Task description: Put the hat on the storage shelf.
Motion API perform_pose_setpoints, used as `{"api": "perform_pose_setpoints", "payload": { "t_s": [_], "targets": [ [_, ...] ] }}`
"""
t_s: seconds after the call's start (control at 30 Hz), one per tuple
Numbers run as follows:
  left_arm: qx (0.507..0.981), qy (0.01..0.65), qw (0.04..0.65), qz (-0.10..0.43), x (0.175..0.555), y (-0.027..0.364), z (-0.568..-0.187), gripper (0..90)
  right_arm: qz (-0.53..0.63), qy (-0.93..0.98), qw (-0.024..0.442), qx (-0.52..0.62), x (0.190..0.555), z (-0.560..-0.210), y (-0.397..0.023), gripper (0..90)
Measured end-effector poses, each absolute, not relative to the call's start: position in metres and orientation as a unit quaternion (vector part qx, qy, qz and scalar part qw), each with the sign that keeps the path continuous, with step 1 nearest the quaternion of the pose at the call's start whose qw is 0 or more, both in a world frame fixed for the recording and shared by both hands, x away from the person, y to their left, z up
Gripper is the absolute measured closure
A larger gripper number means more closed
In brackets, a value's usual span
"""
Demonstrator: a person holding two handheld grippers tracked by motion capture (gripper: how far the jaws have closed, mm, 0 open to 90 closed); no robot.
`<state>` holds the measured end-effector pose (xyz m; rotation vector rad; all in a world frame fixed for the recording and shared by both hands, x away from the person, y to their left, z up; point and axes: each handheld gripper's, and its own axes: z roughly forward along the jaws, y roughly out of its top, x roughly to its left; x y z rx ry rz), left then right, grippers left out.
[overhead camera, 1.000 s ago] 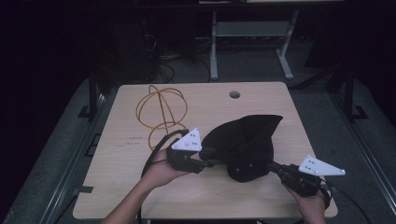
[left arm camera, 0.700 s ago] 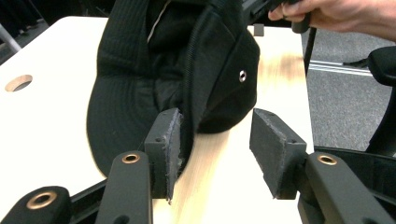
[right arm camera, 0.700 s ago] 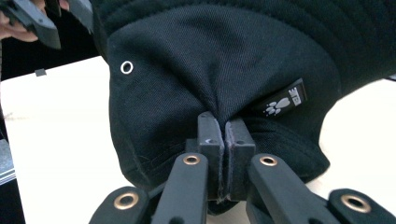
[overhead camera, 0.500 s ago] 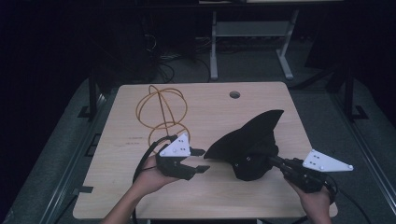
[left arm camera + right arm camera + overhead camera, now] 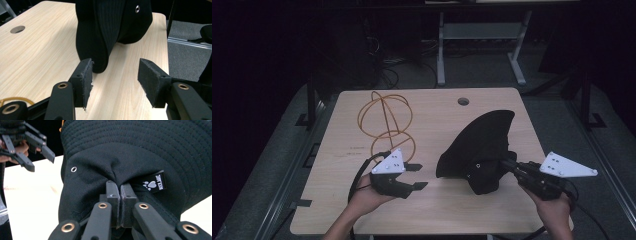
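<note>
An orange cable (image 5: 384, 120) lies well apart. The right gripper (image 5: 507, 165) pinches the black hat (image 5: 482, 145), brim pointing up; the left gripper (image 5: 419, 176), jaws just opening, holds nothing.

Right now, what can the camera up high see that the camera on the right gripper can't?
Up high you see the looped orange cable, the round hole in the light wooden table, and the person's right hand holding the right gripper. The right gripper view gives the small black paw-print label and a silver eyelet up close, with the jaws pinched shut on the fabric. Both show the black cloth bucket hat, the table, and the left gripper, its jaws apart, just opened, with nothing between them.
</note>
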<state>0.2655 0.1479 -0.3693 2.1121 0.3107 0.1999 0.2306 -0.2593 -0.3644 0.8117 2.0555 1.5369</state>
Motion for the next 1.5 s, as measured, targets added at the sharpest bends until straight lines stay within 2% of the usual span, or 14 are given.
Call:
{"api": "perform_pose_setpoints", "payload": {
  "t_s": [0.67,1.5],
  "targets": [
    [0.855,0.156,0.489,0.072,0.257,0.171,-0.396,39.7,0.572,0.739,0.224,0.276,0.251,-0.324,-0.244,87.6],
    [0.853,0.157,0.491,0.079,0.252,0.174,-0.406,36.1,0.575,0.751,0.214,0.244,0.282,-0.276,-0.205,87.5]
  ]
}}
